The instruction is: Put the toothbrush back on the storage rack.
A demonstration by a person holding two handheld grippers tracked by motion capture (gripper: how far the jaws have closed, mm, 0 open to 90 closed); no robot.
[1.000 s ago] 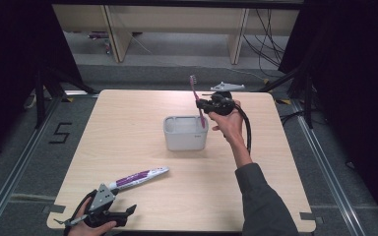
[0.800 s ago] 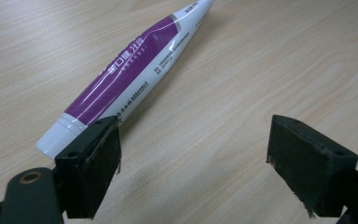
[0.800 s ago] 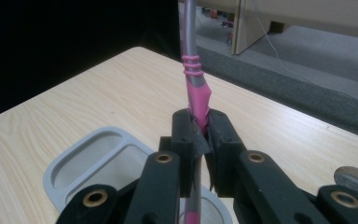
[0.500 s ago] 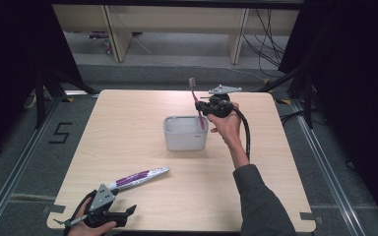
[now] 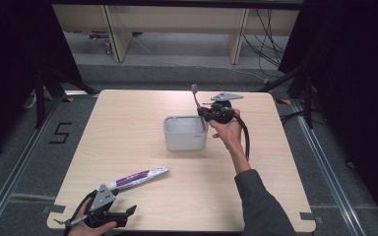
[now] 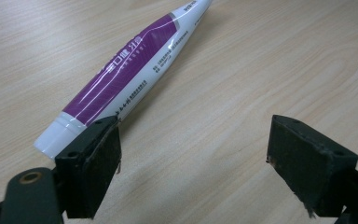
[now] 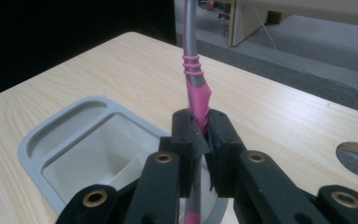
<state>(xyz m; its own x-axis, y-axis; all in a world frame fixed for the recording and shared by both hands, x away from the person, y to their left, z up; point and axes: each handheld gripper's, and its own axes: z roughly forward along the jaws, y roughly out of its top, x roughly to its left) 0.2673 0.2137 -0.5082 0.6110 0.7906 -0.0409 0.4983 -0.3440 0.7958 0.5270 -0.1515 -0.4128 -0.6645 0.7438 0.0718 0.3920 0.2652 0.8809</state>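
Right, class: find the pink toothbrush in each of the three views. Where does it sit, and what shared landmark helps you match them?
High view: toothbrush upright at the grey bin's right rim, held by the right gripper.
Left gripper view: toothpaste tube instead.
Right gripper view: centre, clamped between the jaws.
Shared landmark: the wooden table.

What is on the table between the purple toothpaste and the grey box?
Nothing. In the high view, only bare wooden table lies between the toothpaste tube and the grey box.

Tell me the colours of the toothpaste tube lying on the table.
Purple and white with a grey band; the toothpaste tube shows best in the left gripper view.
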